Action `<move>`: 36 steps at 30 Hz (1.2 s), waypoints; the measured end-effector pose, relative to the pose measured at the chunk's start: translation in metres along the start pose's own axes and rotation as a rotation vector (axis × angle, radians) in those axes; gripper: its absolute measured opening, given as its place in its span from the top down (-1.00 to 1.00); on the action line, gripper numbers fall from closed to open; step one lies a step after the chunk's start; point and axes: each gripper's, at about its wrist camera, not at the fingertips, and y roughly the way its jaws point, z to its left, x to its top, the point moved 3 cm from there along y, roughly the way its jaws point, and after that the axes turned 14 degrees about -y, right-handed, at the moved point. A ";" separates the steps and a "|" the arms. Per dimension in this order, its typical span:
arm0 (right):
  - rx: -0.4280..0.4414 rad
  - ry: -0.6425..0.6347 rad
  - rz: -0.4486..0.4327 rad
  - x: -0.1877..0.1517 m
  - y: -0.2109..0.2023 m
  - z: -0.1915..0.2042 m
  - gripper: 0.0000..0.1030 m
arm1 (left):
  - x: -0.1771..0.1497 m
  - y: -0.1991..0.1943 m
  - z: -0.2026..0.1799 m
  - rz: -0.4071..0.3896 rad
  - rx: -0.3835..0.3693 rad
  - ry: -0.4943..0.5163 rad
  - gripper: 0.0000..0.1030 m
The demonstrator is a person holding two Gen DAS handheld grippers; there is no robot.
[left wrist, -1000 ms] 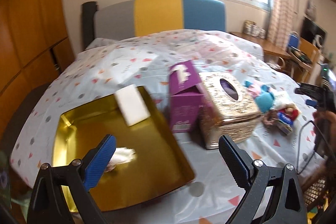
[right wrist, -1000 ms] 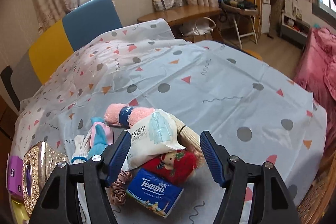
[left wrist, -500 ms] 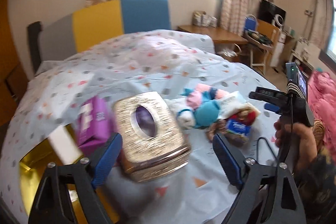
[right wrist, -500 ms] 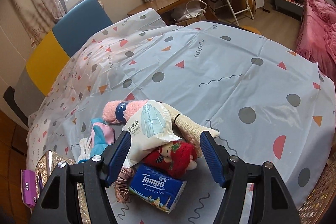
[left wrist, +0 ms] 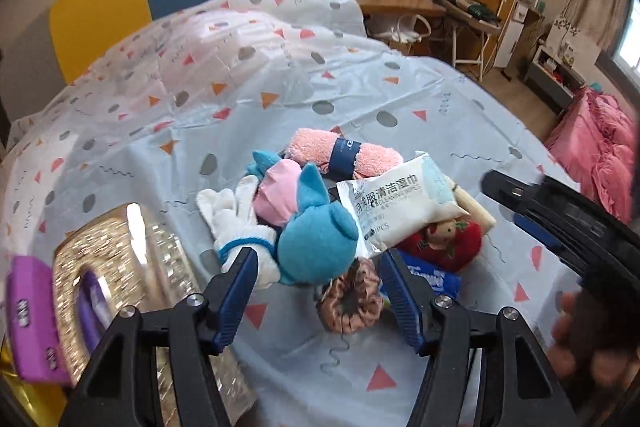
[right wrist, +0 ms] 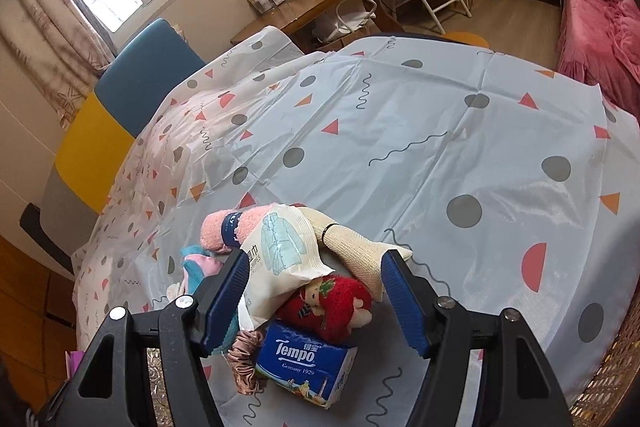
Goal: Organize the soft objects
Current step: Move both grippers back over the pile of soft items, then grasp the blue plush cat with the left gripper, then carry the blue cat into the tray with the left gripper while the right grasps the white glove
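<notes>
My left claw (left wrist: 314, 273) is now over the heap of soft goods on the patterned cloth; a second ago it stood over the gold tray at the far left, with a white pad and a crumpled tissue lying in it. Its jaws are closing from near full width to about half. The blue plush (left wrist: 316, 239) and the brown scrunchie (left wrist: 350, 301) sit in the gap, but neither pad presses on them, so nothing is held. I judge one deposit finished and the next pick beginning. The heap: pink rolled towel (left wrist: 346, 155) at twelve o'clock, wipes packet (left wrist: 394, 209) at two, red doll (left wrist: 448, 237) at three, white plush (left wrist: 240, 223) at ten. The glitter tissue box (left wrist: 124, 267) lies at nine o'clock, where earlier it filled the centre. My right claw (right wrist: 314, 297) stands half open, empty, unchanged in width, over the same heap with the Tempo pack (right wrist: 306, 363) at six o'clock; it has tilted only slightly. The heap itself is undisturbed.
</notes>
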 end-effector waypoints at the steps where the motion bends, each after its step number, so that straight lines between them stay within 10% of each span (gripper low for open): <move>1: 0.004 0.006 0.001 0.000 0.000 -0.001 -0.35 | 0.003 0.010 -0.001 0.015 0.011 -0.004 -0.33; 5: 0.014 0.044 -0.010 0.000 -0.002 -0.008 -0.35 | 0.013 0.051 -0.007 0.074 0.055 -0.005 -0.35; 11: 0.033 0.073 0.016 -0.002 0.004 -0.011 -0.35 | 0.014 0.066 -0.005 0.092 -0.009 -0.060 0.23; 21: 0.033 0.073 0.030 -0.003 0.007 -0.011 -0.35 | 0.027 -0.033 0.012 -0.081 -0.197 -0.124 0.23; 36: 0.261 -0.287 0.196 -0.026 0.032 0.087 -0.21 | 0.012 -0.159 0.108 -0.287 -0.218 -0.237 0.21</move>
